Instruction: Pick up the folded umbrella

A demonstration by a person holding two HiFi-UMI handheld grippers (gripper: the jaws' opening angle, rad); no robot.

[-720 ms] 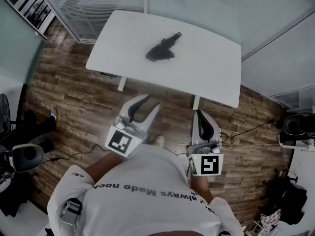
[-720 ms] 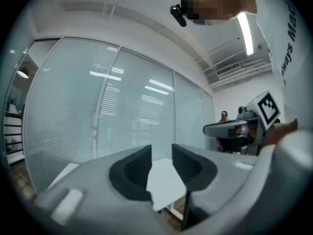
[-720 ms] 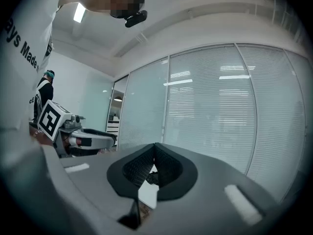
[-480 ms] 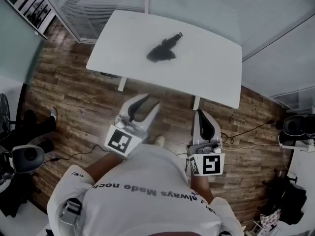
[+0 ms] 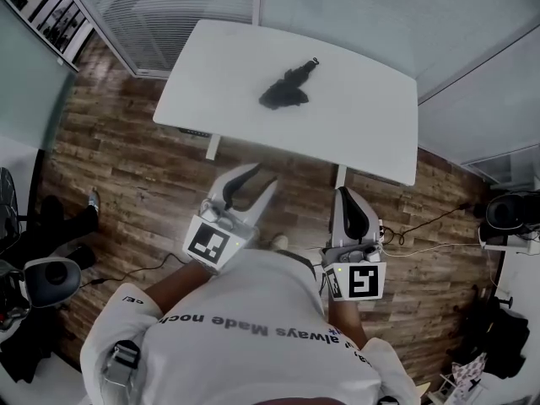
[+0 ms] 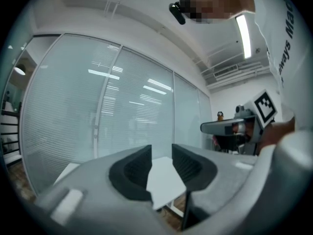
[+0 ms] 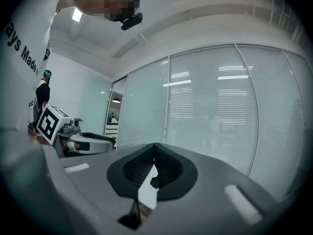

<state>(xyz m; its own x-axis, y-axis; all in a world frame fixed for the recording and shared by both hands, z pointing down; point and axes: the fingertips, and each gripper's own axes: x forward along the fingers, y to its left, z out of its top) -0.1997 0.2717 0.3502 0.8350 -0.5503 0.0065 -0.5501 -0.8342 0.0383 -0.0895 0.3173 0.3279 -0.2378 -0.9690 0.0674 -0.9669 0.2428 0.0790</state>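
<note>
The folded black umbrella (image 5: 287, 89) lies loosely bundled near the middle of the white table (image 5: 211, 74), its handle pointing to the far right. Both grippers hover over the wooden floor, well short of the table's near edge. My left gripper (image 5: 260, 175) is open, and bare tabletop (image 6: 164, 180) shows through the gap in the left gripper view (image 6: 161, 151). My right gripper (image 5: 346, 194) is shut with nothing in it; its tips meet in the right gripper view (image 7: 155, 148). Below those tips a small dark shape, the umbrella (image 7: 155, 182), shows far off.
Glass partition walls with blinds (image 5: 169, 7) stand behind the table. An office chair (image 5: 46, 277) is at the left, and another chair (image 5: 506, 213) with cables on the floor at the right. Table legs (image 5: 212, 146) stand under the near edge.
The head view has shifted a little, so table and umbrella sit slightly lower and to the right. Both grippers keep their pose and jaw state.
</note>
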